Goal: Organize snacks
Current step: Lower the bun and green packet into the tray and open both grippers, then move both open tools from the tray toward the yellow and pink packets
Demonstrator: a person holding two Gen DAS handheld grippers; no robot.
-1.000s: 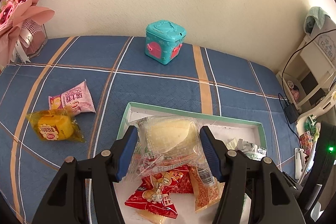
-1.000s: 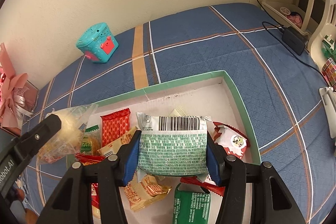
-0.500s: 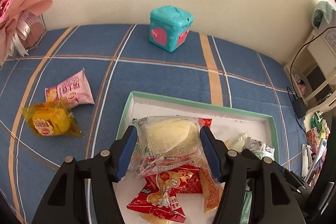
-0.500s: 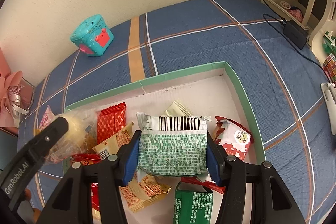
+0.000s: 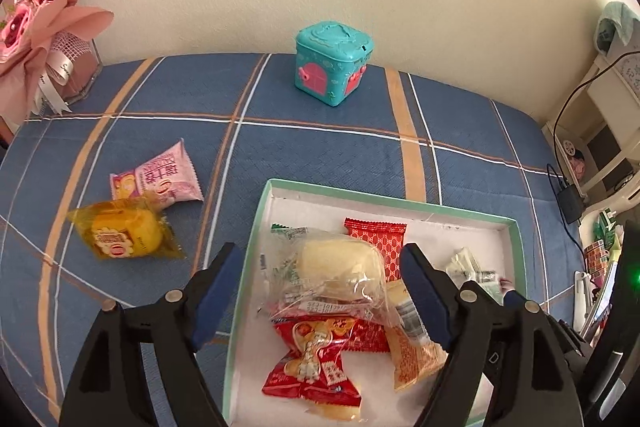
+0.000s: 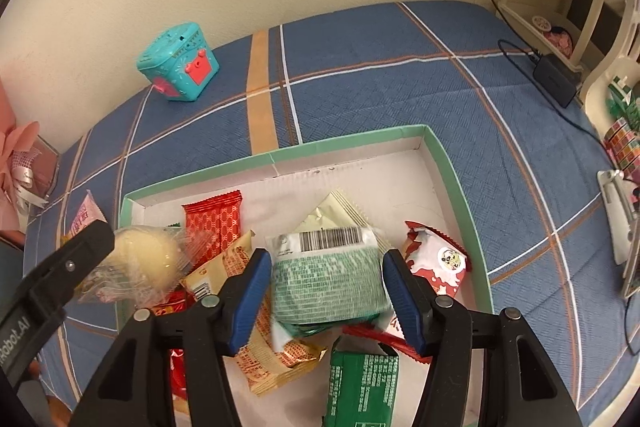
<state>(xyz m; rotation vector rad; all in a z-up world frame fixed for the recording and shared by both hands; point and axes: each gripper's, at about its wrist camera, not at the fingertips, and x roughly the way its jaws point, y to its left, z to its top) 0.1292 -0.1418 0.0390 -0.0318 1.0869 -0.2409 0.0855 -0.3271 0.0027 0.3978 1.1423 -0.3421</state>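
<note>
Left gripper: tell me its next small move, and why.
Probably lift clear and head for the yellow packet. The left gripper has jaws opening, pads off the clear-wrapped bun, which lies in the green-rimmed tray. The yellow and pink packet lie outside on the blue cloth.

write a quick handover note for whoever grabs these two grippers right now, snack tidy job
Left gripper: jaws opening, clear-wrapped bun between them, pads off it, lying in the tray.
Right gripper: jaws opening around the green-and-white pack, over the tray's pile.
Done: most snacks sit in the tray.
Left: pink packet and yellow packet lie on the blue cloth outside; put them in.
</note>
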